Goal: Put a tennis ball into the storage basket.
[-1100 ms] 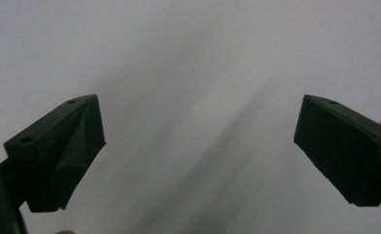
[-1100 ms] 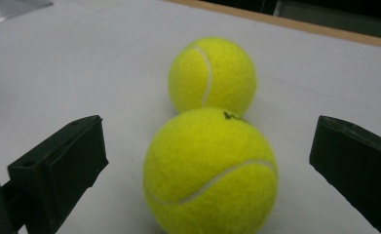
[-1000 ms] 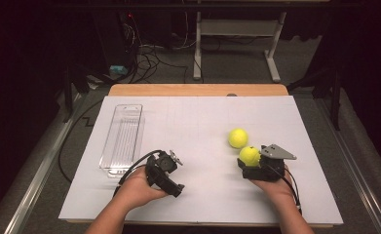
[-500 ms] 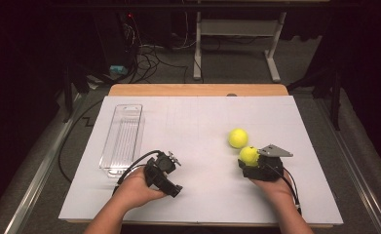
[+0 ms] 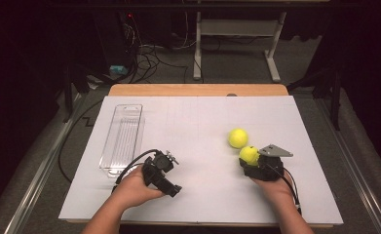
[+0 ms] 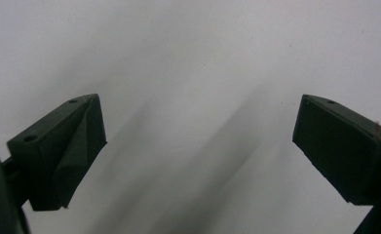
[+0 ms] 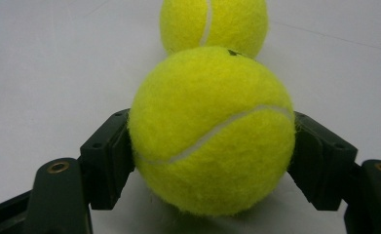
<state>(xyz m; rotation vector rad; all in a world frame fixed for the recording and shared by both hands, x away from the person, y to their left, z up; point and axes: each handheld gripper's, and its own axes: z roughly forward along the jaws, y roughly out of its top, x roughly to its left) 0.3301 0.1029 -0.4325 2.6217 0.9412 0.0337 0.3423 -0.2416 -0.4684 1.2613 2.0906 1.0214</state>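
Two yellow tennis balls lie on the white table sheet. My right gripper (image 5: 251, 161) (image 7: 211, 151) is shut on the nearer ball (image 5: 249, 155) (image 7: 211, 127), its black jaws pressing both sides. The second ball (image 5: 238, 138) (image 7: 213, 23) rests just beyond it, close behind in the right gripper view. My left gripper (image 5: 167, 181) (image 6: 200, 141) is held low over bare sheet at the front left, open, with nothing between its jaws.
A clear plastic tray (image 5: 122, 139) lies lengthwise at the left of the sheet, just beyond the left hand. The wooden table edge (image 5: 198, 90) runs along the back. Cables and a desk frame stand on the floor behind.
The right gripper with its ball has shifted slightly. The left gripper has barely moved.
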